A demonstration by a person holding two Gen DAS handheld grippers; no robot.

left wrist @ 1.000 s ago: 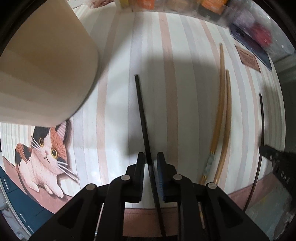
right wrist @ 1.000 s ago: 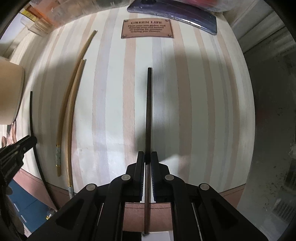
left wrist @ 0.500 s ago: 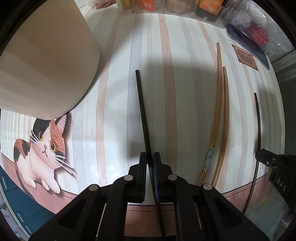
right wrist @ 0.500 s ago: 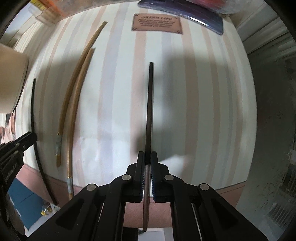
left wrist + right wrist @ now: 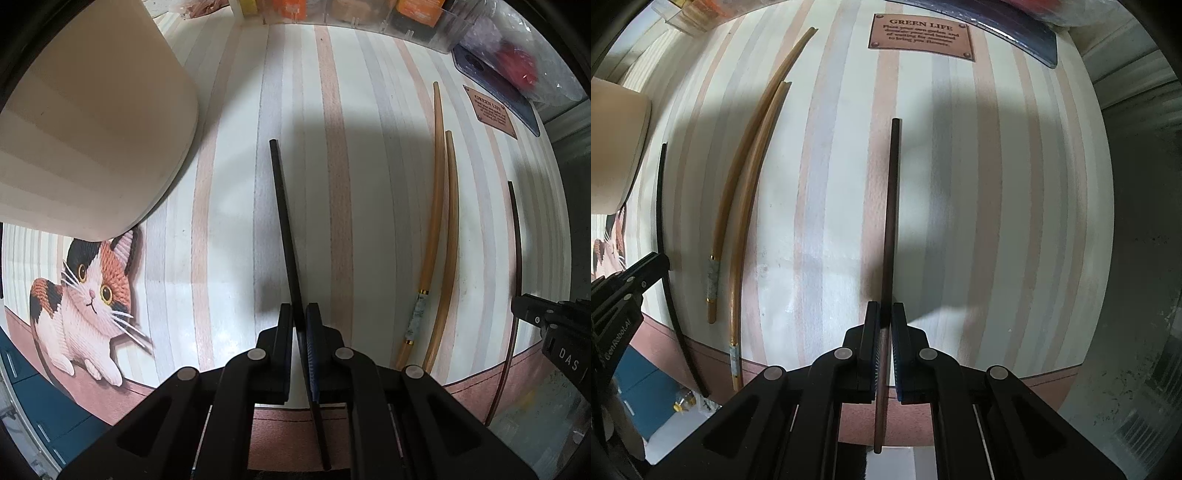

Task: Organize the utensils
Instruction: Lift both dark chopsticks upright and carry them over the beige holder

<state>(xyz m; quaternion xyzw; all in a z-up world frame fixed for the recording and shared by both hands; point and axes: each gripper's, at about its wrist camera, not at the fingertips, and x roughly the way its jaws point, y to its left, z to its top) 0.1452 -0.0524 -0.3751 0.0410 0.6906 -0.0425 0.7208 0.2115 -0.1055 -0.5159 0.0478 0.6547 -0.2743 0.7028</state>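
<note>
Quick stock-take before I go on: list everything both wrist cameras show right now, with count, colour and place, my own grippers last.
black chopstick: 1, black, clamped in the left gripper, over the striped mat
dark brown chopstick: 1, dark brown, clamped in the right gripper
tan chopsticks: 2, tan with gold-banded ends, lying side by side on the mat between the two grippers
striped mat: 1, cream with pink and grey stripes, under everything
cat picture: 1, calico, printed on the mat's near left corner
GREEN LIFE label: 1, brown, far edge of the mat
beige container: 1, beige, far left on the mat
clear storage boxes: count unclear, behind the mat
left gripper: 1, black, fingers shut
right gripper: 1, black, fingers shut
</note>
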